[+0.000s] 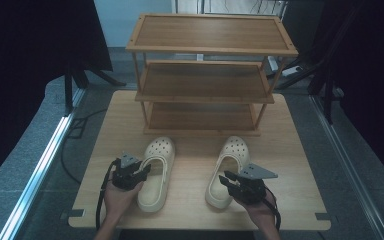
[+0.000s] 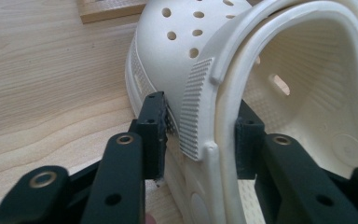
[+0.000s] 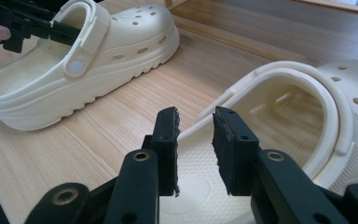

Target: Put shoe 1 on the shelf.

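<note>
Two cream perforated foam clogs lie side by side on the wooden bench (image 1: 280,150), toes toward the three-tier wooden shoe rack (image 1: 205,75), likely for shelving. The left tool (image 2: 198,128) clamps the left clog's (image 1: 156,172) side wall; the right tool (image 3: 195,140) gapes over the right clog's (image 1: 225,172) heel rim. The clog soles are hidden.

Two cream clogs (image 1: 157,172) upright, side by side
</note>
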Action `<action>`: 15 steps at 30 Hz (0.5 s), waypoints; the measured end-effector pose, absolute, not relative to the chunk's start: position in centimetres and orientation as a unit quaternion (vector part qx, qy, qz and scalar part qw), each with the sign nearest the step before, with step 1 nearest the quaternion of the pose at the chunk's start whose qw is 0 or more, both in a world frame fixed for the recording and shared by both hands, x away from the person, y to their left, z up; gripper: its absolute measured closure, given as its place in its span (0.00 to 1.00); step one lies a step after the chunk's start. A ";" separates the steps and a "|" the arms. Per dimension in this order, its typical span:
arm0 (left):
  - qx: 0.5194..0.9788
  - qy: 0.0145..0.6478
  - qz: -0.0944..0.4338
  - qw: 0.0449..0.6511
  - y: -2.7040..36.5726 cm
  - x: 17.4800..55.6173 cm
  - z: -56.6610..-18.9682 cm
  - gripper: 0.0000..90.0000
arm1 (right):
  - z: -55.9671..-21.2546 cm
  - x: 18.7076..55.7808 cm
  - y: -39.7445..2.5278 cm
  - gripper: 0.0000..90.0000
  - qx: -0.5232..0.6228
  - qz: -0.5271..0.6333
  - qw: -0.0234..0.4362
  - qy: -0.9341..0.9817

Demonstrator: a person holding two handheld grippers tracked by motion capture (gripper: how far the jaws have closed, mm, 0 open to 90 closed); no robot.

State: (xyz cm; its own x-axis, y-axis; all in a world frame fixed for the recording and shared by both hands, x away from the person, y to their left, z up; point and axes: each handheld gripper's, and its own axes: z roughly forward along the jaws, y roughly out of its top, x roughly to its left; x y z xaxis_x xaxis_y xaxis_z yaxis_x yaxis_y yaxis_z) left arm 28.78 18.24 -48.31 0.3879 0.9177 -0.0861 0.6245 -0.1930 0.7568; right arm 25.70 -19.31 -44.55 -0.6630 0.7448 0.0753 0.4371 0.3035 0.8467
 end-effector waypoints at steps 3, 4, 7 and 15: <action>0.744 0.515 0.209 0.370 18.2 28.8 -48.3 0.75 | -44.7 25.7 -19.4 0.78 0.376 0.455 0.167 0.790; 0.743 0.514 0.217 0.369 18.3 28.8 -48.3 0.77 | -44.7 25.7 -19.4 0.78 0.375 0.454 0.166 0.791; 0.744 0.512 0.219 0.370 18.5 29.1 -48.0 0.82 | -44.8 25.8 -19.3 0.78 0.376 0.453 0.165 0.791; 0.737 0.508 0.228 0.384 18.8 29.8 -46.3 0.84 | -44.7 25.8 -19.3 0.78 0.377 0.455 0.168 0.789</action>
